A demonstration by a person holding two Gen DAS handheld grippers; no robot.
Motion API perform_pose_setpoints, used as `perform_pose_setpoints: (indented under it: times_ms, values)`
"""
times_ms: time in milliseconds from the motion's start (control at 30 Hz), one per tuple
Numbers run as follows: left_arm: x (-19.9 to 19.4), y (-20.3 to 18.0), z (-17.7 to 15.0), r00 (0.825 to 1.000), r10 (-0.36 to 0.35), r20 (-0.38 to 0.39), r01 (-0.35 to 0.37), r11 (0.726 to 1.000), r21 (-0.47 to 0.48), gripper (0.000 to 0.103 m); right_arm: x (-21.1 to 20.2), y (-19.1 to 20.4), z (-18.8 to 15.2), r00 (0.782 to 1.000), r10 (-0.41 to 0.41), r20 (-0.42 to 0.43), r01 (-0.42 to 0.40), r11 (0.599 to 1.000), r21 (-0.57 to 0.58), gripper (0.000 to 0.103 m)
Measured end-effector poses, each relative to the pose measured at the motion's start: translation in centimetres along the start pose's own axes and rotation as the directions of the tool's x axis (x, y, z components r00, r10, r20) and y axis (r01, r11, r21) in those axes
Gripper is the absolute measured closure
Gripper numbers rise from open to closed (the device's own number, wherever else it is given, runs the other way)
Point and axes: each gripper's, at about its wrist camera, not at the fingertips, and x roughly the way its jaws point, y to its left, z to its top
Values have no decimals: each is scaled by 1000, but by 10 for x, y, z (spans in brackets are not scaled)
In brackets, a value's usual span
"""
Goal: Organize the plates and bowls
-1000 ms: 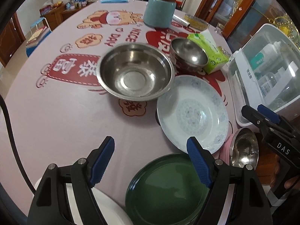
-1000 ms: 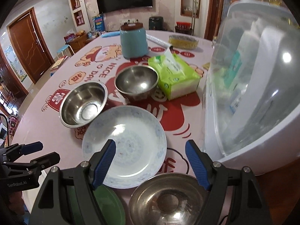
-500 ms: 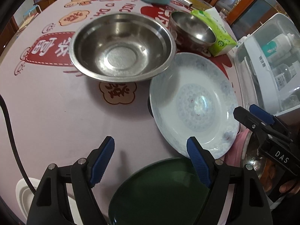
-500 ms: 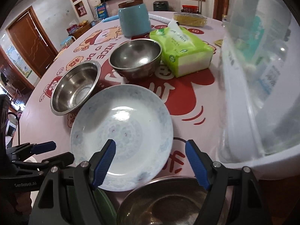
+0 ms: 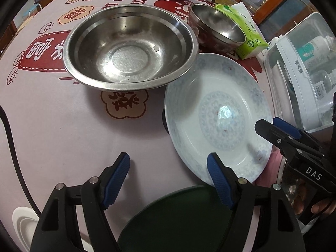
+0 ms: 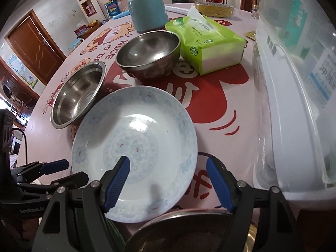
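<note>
Both grippers have dropped low over the bench, left gripper [image 5: 168, 168] closing on nothing, right gripper [image 6: 168, 172] open, framing the near rim of the white plate [image 6: 134, 142], probably next to be lifted

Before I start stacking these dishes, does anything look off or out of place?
The blue-patterned plate seems raised: something dark peeks out under its rim on the side facing the large steel bowl; I can't tell what. Small brown specks dot it. Nothing looks spilled or broken.
</note>
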Motion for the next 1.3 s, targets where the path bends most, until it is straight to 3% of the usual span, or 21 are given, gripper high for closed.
perform_pose_setpoints:
  times_ms: [233,600,933,1000,1300]
  values:
    - [5,0,2,1000,4,3,-4,1000,-3,37,4,-8,2,1000,21,8,-21,999,32,36]
    - [11,-8,10,1000,0,18,0,1000,23,48,23,-14,3,998,39,-44,-36,998,53,68]
    - [14,-15,11,999,-22,40,20,999,31,66,24,-12,3,999,23,-47,-21,999,45,74]
    - [15,-19,10,999,-34,40,32,999,37,67,24,-13,2,999,15,-47,-13,999,41,78]
    - [21,-33,9,998,-36,47,34,998,60,75,23,-15,1,999,10,-43,-8,999,39,80]
